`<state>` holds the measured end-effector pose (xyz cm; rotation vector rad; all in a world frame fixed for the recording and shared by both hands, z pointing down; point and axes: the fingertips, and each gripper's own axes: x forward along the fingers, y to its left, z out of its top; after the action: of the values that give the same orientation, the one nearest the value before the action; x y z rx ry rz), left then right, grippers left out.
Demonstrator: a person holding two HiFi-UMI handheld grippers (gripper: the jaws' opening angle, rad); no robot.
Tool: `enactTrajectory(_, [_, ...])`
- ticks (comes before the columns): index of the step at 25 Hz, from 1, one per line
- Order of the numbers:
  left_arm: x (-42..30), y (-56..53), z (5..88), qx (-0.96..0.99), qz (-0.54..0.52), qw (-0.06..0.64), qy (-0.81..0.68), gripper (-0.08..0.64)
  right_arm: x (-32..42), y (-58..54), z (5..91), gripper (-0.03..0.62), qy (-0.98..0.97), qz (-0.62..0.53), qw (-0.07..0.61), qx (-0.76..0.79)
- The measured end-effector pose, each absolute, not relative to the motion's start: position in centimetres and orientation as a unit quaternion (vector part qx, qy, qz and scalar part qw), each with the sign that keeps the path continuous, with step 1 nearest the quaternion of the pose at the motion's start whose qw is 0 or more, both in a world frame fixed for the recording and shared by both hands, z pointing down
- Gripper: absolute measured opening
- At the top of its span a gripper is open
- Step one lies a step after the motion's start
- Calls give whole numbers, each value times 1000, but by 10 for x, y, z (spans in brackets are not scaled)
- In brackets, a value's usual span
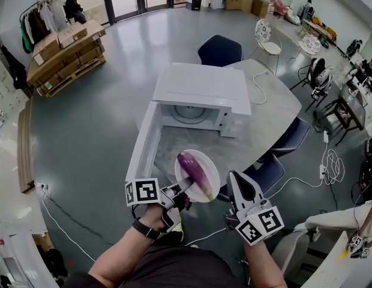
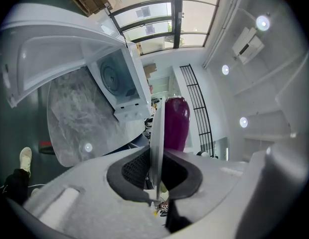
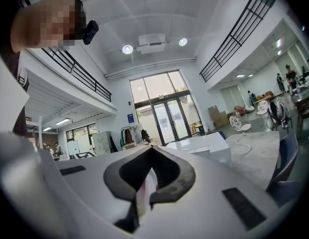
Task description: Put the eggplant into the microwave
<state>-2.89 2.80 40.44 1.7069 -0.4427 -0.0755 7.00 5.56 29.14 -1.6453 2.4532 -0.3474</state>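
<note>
A purple eggplant (image 1: 189, 165) lies on a white plate (image 1: 204, 182) in front of the table's near edge. My left gripper (image 1: 183, 188) is shut on the plate's near rim. In the left gripper view the plate (image 2: 157, 128) stands edge-on between the jaws, with the eggplant (image 2: 176, 122) on its right face. The white microwave (image 1: 201, 89) sits on the grey table (image 1: 264, 122), its door (image 1: 144, 138) swung open to the left and its cavity (image 1: 189, 114) showing a turntable. My right gripper (image 1: 236, 179) hangs shut and empty just right of the plate.
Blue chairs stand behind the table (image 1: 219, 50) and at its right edge (image 1: 293, 138). A white cable (image 1: 333, 165) trails on the floor at the right. A pallet of cardboard boxes (image 1: 66, 56) is at the far left. A person's shoe (image 2: 25, 158) is below.
</note>
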Motion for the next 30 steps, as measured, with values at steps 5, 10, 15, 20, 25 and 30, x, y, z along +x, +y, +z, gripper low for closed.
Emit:
enactTrajectory(5, [-25,-14,422,750,-28,629,-200,35,67,23,299,2,811,-116,82,-568])
enactTrajectory(10, [-14,-43,440,743,-39,634,-212,35,63,1,307,2,809,-120,76,-571])
enactTrajectory(15, [-7,-70,456,730,-56,642,-225,35,64,-27,312,2,811,-118,77,-567])
enactTrajectory(20, [-2,-105,477,717,-77,645,-251,35,73,-63,326,2,817,-124,81,-557])
enactTrajectory(25, [3,-140,502,700,-103,647,-283,35,84,-96,338,2,825,-133,80,-543])
enactTrajectory(30, [10,-174,536,684,-114,651,-310,35,93,-122,364,2,830,-152,79,-530])
